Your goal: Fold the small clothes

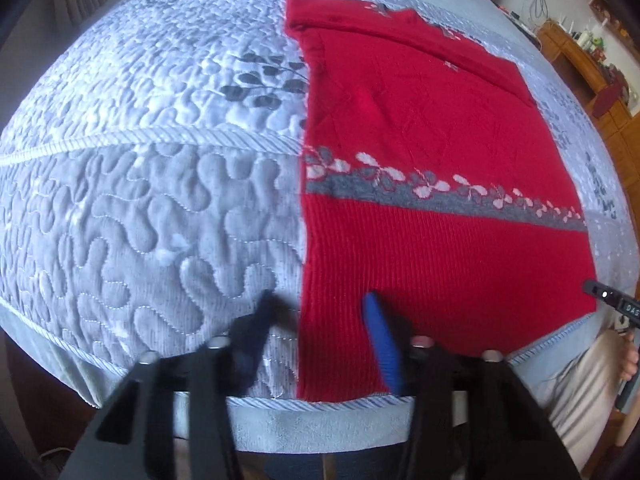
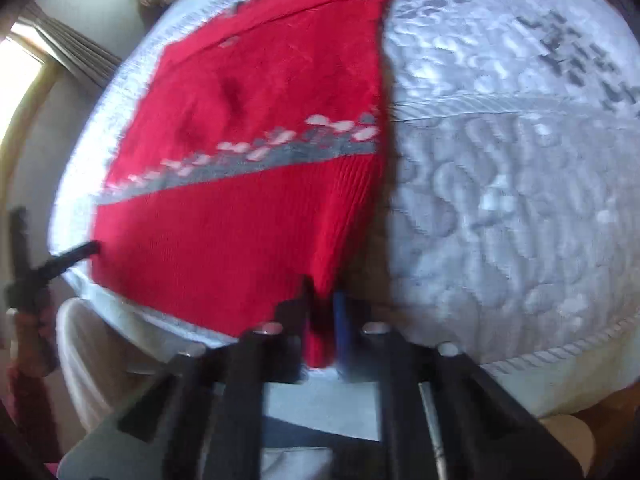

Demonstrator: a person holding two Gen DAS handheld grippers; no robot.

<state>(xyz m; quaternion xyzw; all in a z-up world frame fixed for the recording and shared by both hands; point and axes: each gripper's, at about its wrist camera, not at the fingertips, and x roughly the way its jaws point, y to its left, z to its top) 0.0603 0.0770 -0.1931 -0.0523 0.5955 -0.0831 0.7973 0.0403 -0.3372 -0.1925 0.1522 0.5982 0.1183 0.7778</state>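
While the red sweater (image 1: 440,140) lies flat on the quilted bed (image 1: 140,200), pinching its near corner in the right gripper (image 2: 322,308) for folding, left gripper (image 1: 320,312) fingers apart astride the hem edge.

Your left gripper (image 1: 320,312) has one black finger, one ribbed blue finger, a black frame and silver bolt heads.

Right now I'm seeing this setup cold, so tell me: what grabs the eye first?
The red sweater with its grey flowered band, lying flat on the pale grey quilted bedspread, dominates both views. Next comes the right gripper, jaws shut on the sweater's near hem corner and lifting it. The left gripper stands open, straddling the sweater's other near edge.
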